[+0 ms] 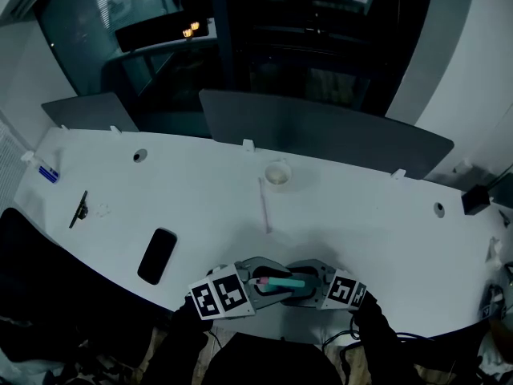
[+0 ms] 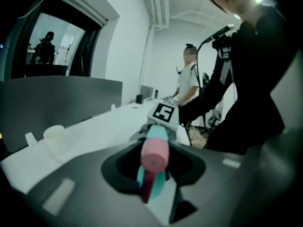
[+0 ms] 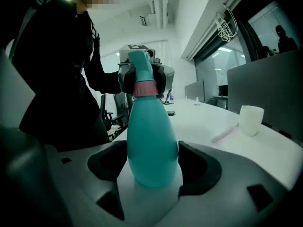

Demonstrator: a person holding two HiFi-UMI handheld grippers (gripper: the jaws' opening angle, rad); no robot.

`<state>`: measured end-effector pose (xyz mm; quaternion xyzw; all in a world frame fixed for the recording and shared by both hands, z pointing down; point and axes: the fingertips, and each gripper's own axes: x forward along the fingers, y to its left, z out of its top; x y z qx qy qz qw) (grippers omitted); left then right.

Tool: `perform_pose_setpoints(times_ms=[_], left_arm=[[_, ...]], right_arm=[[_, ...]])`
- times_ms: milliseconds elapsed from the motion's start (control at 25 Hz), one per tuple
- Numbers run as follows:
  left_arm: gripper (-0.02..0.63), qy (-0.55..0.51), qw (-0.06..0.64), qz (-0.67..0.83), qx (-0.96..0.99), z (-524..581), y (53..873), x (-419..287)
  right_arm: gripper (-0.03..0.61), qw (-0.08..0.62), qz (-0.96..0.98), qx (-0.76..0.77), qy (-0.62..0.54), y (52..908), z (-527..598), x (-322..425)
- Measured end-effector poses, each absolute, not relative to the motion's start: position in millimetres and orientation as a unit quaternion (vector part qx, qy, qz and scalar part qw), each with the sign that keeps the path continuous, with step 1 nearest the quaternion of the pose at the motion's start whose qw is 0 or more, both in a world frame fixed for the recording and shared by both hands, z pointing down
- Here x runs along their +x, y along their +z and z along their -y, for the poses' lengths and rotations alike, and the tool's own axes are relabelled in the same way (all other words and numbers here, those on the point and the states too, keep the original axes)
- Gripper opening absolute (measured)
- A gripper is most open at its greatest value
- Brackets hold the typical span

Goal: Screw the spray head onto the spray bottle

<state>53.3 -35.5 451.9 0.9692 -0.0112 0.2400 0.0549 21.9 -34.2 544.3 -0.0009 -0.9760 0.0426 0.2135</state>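
A teal spray bottle (image 1: 282,282) lies level between my two grippers, low over the table's near edge. Its pink-and-teal spray head (image 2: 155,154) sits on the neck and points into the left gripper view. My left gripper (image 2: 154,169) is shut on the spray head, with a jaw on each side. My right gripper (image 3: 151,167) is shut on the bottle's wide base (image 3: 151,148). In the right gripper view the pink collar (image 3: 143,89) shows at the neck, with the left gripper (image 3: 142,77) closed beyond it. In the head view the left gripper (image 1: 252,285) and right gripper (image 1: 311,289) face each other.
On the white table (image 1: 361,215) stand a white cup (image 1: 277,175) and a thin white tube (image 1: 264,205) at the middle. A black phone (image 1: 157,255) and a dark pen (image 1: 78,208) lie to the left. Grey dividers (image 1: 321,131) line the far edge. A person (image 2: 191,82) stands in the background.
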Motion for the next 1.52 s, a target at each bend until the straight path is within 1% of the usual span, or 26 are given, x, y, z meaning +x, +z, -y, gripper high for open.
perform_pose_setpoints(times_ms=[80, 240, 320, 440, 560, 760, 880, 960, 1080, 1240, 1320, 1400, 1520], left_arm=[[0.137, 0.222, 0.06, 0.042, 0.972, 38.2, 450.3, 53.4], [0.137, 0.179, 0.081, 0.129, 0.972, 41.9, 448.1, 51.6], [0.137, 0.169, 0.084, 0.172, 0.967, 45.3, 447.4, 52.0], [0.137, 0.168, 0.078, 0.217, 0.958, 48.8, 447.9, 55.7], [0.135, 0.179, 0.074, 0.207, 0.959, 46.2, 450.1, 56.7], [0.137, 0.21, 0.071, 0.07, 0.973, 26.8, 451.8, 58.4], [0.137, 0.231, 0.064, 0.004, 0.971, 17.3, 452.6, 61.0], [0.137, 0.236, 0.057, 0.003, 0.97, 20.6, 451.8, 61.0], [0.137, 0.216, 0.059, 0.058, 0.973, 28.9, 449.8, 60.6], [0.137, 0.165, 0.079, 0.163, 0.97, 38.6, 447.1, 61.3], [0.137, 0.146, 0.081, 0.214, 0.963, 45.1, 446.4, 63.1], [0.137, 0.144, 0.073, 0.24, 0.957, 48.7, 447.5, 64.9], [0.137, 0.165, 0.062, 0.199, 0.964, 44.1, 451.5, 65.1]], right_arm=[[0.334, 0.211, 0.974, 0.046, 0.068, 542.1, 36.6, 25.0], [0.336, 0.144, 0.955, 0.229, 0.122, 537.0, 36.1, 44.2], [0.334, 0.138, 0.939, 0.287, 0.129, 534.0, 33.8, 40.8], [0.334, 0.151, 0.921, 0.338, 0.12, 542.3, 42.6, 33.1], [0.336, 0.165, 0.933, 0.305, 0.101, 545.8, 45.6, 30.1], [0.336, 0.166, 0.975, 0.132, 0.068, 535.2, 28.7, 23.3], [0.336, 0.204, 0.977, -0.004, 0.061, 541.9, 17.5, 24.5], [0.338, 0.228, 0.97, -0.036, 0.077, 544.5, 19.1, 23.4], [0.342, 0.222, 0.969, 0.047, 0.095, 539.6, 27.1, 26.8], [0.342, 0.148, 0.951, 0.248, 0.113, 533.5, 34.3, 43.2], [0.342, 0.134, 0.931, 0.316, 0.127, 529.2, 39.9, 40.9], [0.342, 0.137, 0.918, 0.35, 0.123, 529.0, 47.7, 39.0], [0.341, 0.148, 0.937, 0.3, 0.104, 531.5, 46.1, 37.7]])
